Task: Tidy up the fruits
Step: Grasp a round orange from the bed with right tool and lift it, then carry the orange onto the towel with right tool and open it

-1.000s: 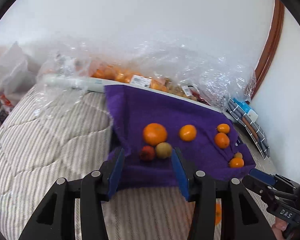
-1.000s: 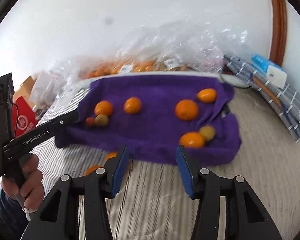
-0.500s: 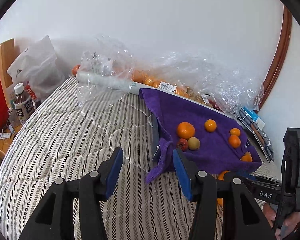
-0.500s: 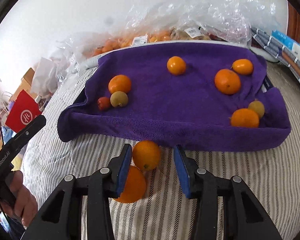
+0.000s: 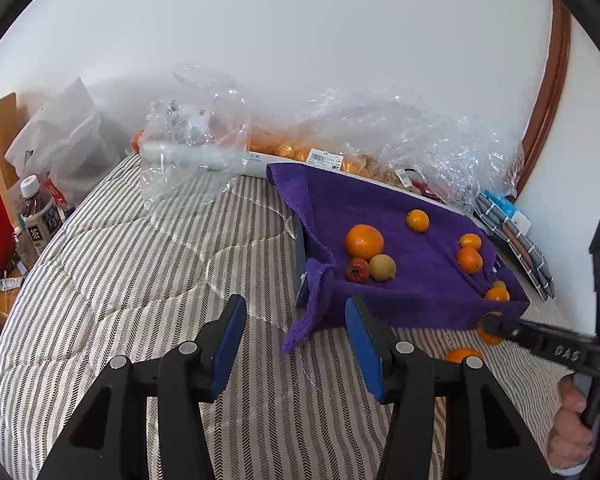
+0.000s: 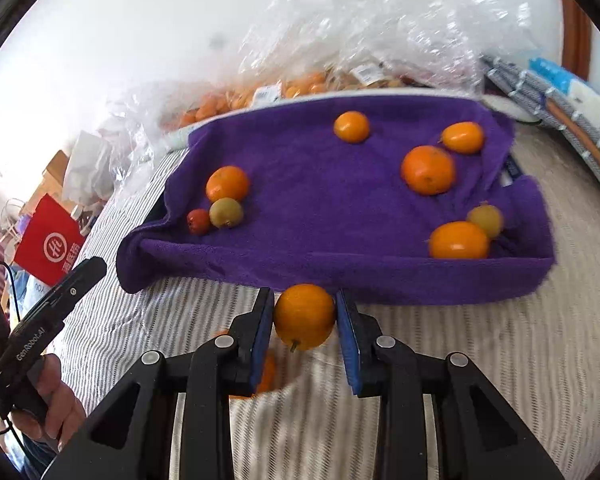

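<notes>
The towel (image 6: 340,216) is deep purple, and the fruit on it is mostly bright orange, with one small red fruit (image 6: 198,221) and a yellow-green fruit (image 6: 226,212) beside it. The bed cover (image 5: 132,272) has grey and cream herringbone stripes. The red bag (image 6: 50,240) bears a white logo.

Towel (image 6: 340,216): purple terry cloth, matt, nubby. Bedcover (image 5: 140,280): quilted striped fabric, matt. Bags (image 5: 400,132): clear crinkled plastic, glossy. Oranges (image 6: 428,170): waxy, finely pitted skin. Door frame (image 5: 548,100): varnished wood.
</notes>
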{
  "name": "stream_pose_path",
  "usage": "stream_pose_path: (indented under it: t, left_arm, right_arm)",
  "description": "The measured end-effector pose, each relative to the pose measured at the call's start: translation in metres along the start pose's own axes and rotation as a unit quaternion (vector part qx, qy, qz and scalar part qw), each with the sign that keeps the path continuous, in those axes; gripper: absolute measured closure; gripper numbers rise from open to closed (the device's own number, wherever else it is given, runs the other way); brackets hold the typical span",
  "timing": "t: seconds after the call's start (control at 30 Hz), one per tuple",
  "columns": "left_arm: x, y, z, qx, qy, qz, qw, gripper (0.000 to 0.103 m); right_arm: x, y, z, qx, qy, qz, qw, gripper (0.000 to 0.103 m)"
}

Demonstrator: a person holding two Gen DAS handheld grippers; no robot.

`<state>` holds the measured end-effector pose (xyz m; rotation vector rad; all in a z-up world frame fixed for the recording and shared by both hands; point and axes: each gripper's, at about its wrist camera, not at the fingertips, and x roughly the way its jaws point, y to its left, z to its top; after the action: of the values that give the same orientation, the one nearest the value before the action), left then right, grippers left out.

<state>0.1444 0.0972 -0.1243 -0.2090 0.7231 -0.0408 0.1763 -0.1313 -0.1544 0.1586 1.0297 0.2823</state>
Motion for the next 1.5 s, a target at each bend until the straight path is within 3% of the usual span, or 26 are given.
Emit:
stream_pose_path:
  t: [0.17,0.47,0.87,1.07,1.17,1.5]
  left_arm:
    - [0.000,-0.008,-0.003,0.020,-0.001,0.000,0.9998,0.054]
    - [0.002,-0.021,-0.012,0.048,0.016,-0.022,0.9985,0.054]
    - [0.004,-0.096,-0.037,0.082,0.073,-0.127,0.9859,0.054]
    - [0.027,-0.121,-0.049,0.098,0.104,-0.080,0.9865,0.054]
    - [0.033,-0.126,-0.053,0.106,0.116,-0.079,0.9844,0.062]
    - [0.020,-0.112,-0.041,0.077,0.103,-0.074,0.9889,0.062]
  right_arm:
    - [-0.021,-0.027,-0.014,-0.003,-0.015,-0.042,0.999,0.071]
    - [-0.010,-0.050,-0.035,-0.012,0.000,-0.051,0.999,0.071]
    - [-0.051,-0.084,-0.048,0.010,-0.038,-0.056,0.998,0.071]
    - [-0.070,-0.105,-0.058,0.004,-0.045,-0.072,0.996,0.071]
    - [-0.074,-0.120,-0.061,0.017,-0.045,-0.070,0.996,0.071]
    - [-0.079,-0.127,-0.056,0.033,-0.052,-0.061,0.996,0.071]
